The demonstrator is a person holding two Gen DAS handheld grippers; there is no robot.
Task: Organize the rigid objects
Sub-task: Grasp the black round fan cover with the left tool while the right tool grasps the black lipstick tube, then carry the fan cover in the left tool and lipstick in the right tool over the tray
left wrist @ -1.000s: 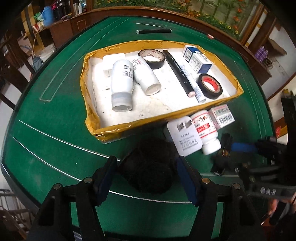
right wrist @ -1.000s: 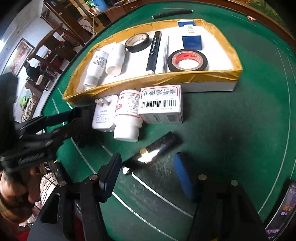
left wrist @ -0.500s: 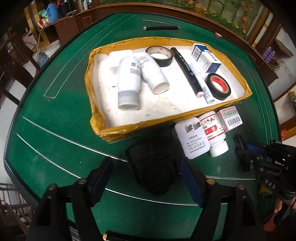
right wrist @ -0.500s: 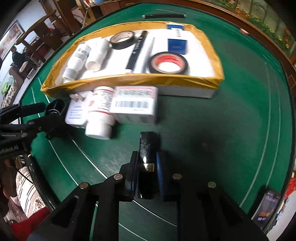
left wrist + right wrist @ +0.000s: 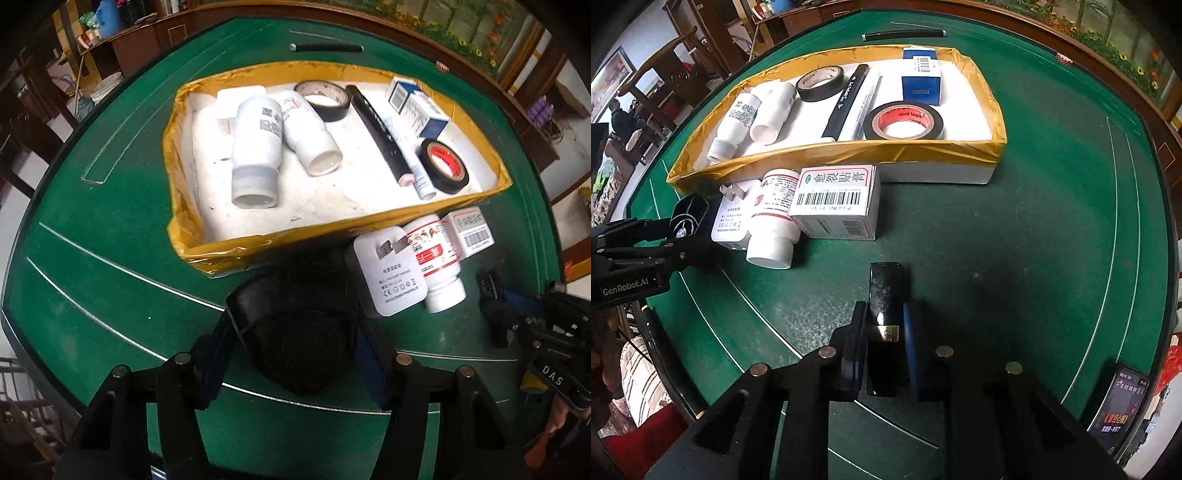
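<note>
My left gripper point(image 5: 291, 336) is closing; its pads rest against a black cup-shaped object point(image 5: 295, 302) on the green table, just in front of the yellow-rimmed tray point(image 5: 332, 225). My right gripper point(image 5: 885, 314) is shut on a glossy black tube with a gold band point(image 5: 884, 284), pointing down over the felt. A white charger point(image 5: 391, 273), a red-labelled pill bottle point(image 5: 439, 266) and a barcoded box point(image 5: 834, 203) lie together against the tray's front wall. The tray holds two white bottles, two tape rolls, a black marker, a pen and a blue-white box.
A black pen point(image 5: 325, 47) lies on the felt beyond the tray. A phone point(image 5: 1119, 406) sits at the table's near right edge. A wooden rim point(image 5: 1108, 74) borders the table, with chairs and a seated person off to the left.
The right gripper shut on the black tube, which lay loose on the felt a second ago and now points straight ahead. The left jaws narrowed onto the black object.
</note>
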